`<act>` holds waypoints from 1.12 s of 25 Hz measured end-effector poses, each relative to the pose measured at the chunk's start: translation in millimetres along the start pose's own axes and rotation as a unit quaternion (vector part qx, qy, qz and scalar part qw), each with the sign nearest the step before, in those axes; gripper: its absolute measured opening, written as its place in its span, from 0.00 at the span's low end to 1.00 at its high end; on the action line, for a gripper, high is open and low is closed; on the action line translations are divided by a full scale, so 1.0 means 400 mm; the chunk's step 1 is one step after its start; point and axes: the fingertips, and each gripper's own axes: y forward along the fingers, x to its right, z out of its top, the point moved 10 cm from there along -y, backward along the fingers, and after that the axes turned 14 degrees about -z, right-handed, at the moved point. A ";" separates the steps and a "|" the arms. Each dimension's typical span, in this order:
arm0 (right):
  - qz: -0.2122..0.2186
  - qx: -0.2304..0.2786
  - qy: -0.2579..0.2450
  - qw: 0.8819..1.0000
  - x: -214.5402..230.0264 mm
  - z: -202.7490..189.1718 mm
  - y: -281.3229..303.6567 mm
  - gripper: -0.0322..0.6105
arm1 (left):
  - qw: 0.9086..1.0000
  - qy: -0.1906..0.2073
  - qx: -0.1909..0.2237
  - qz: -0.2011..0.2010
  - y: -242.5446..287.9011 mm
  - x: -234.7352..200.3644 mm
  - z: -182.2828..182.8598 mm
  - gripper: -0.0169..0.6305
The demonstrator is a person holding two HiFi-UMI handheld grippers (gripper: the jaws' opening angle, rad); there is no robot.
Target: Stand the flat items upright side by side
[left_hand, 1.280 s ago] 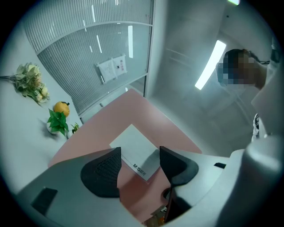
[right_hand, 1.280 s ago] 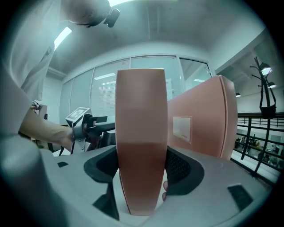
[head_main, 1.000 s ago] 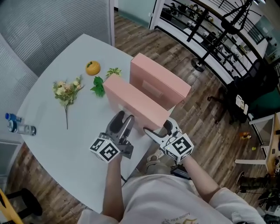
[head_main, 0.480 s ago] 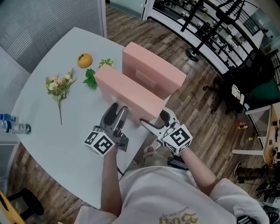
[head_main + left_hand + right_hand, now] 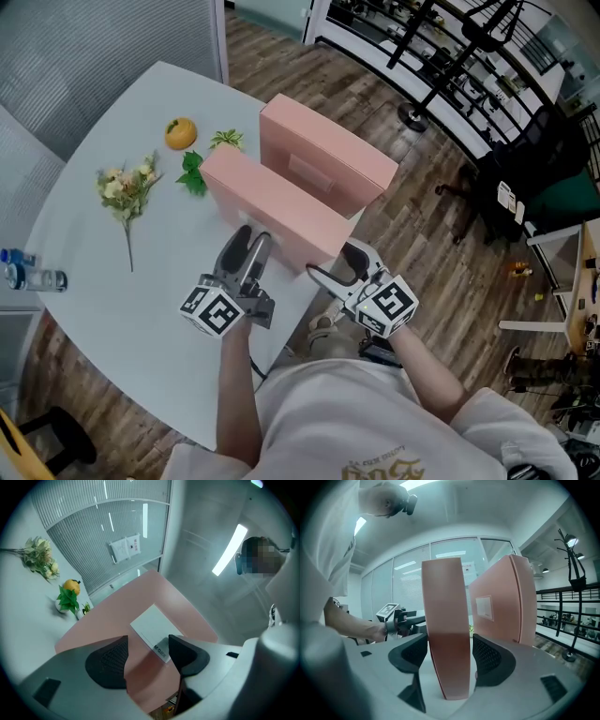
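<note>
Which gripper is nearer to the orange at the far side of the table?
Left. The left gripper is against the near pink box's broad face, on the side towards the orange. The right gripper straddles that box's near end, farther from it.

Looks like an office or lab workroom. Shown by ribbed glass partition walls (image 5: pixel 84 47) around a rounded white table (image 5: pixel 94 309), with paper notices (image 5: pixel 125 548) stuck on the glass. Lit by long ceiling light strips (image 5: pixel 228 550). Floored in wood planks (image 5: pixel 441 253). Furnished with black metal racks (image 5: pixel 422 37) of small equipment, a dark green office chair (image 5: pixel 562 202) and a coat stand (image 5: pixel 574 573).
</note>
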 end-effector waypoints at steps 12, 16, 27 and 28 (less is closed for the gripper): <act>-0.003 -0.014 -0.011 1.000 -0.005 -0.002 -0.003 0.48 | 1.000 -0.022 0.016 0.008 -0.008 -0.014 -0.016 0.43; 0.004 -0.006 -0.025 1.000 -0.007 -0.004 0.003 0.48 | 0.999 -0.033 0.004 0.009 -0.018 -0.023 -0.035 0.42; 0.011 -0.006 -0.048 0.999 -0.004 0.001 0.005 0.48 | 0.998 -0.067 0.015 0.010 -0.016 -0.025 -0.071 0.40; 0.010 -0.008 -0.050 0.999 -0.003 0.001 0.005 0.48 | 0.997 -0.068 0.017 0.010 -0.015 -0.026 -0.073 0.40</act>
